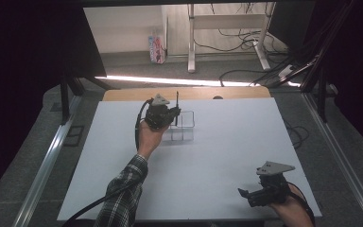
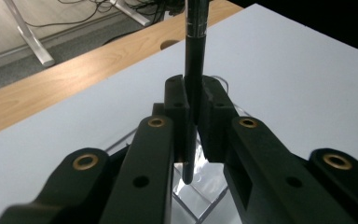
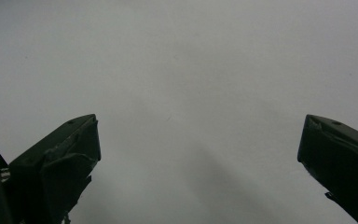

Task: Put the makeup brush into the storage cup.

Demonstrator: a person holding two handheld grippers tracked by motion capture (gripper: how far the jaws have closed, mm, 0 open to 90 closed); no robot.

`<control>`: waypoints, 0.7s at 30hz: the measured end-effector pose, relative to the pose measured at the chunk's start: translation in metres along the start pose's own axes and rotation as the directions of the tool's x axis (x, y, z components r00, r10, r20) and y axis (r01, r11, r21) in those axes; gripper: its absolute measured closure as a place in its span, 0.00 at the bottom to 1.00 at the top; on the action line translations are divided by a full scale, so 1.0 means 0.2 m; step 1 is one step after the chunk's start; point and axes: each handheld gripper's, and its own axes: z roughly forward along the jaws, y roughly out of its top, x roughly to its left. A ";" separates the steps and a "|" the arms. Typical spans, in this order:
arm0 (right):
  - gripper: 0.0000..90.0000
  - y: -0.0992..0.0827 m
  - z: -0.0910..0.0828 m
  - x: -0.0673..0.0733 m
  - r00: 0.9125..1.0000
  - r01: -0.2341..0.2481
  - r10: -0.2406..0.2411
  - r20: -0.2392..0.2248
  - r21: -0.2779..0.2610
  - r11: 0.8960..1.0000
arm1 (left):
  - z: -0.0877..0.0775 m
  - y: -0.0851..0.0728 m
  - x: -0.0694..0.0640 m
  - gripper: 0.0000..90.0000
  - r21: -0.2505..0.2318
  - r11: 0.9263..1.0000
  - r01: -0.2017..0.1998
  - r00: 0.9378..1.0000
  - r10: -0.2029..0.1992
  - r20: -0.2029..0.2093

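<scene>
My left gripper (image 1: 174,113) (image 2: 195,100) is shut on a black pen (image 2: 194,60) (image 1: 177,106), which it holds upright. The pen's lower tip hangs over a clear plastic box (image 1: 183,126) (image 2: 200,191) that stands on the white table top (image 1: 203,156). In the high view this gripper is just left of the box, above its left rim. My right gripper (image 1: 246,195) (image 3: 198,140) rests low near the table's front right corner. It is open, its jaws wide apart over bare white surface with nothing between them.
A wooden strip (image 1: 184,93) (image 2: 51,88) runs along the table's far edge. Beyond it are a white desk frame (image 1: 227,33) and loose cables (image 1: 246,40) on the floor. Metal rails (image 1: 340,156) flank the table on both sides.
</scene>
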 end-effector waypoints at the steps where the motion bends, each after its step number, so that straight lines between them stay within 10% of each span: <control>1: 0.00 0.00 0.00 0.00 1.000 0.001 -0.001 0.000 0.002 1.000 | 0.01 -0.01 0.00 0.92 0.003 1.000 0.002 1.000 -0.002 0.000; 18: 0.00 -0.01 0.02 0.02 0.999 0.044 -0.044 -0.005 0.042 0.998 | 0.04 -0.05 -0.01 0.91 0.052 0.999 -0.008 1.000 0.007 0.008; 21: 0.00 -0.01 0.03 0.03 0.999 0.052 -0.052 -0.007 0.050 0.997 | 0.02 -0.03 -0.02 0.72 0.039 0.999 -0.010 1.000 0.010 -0.005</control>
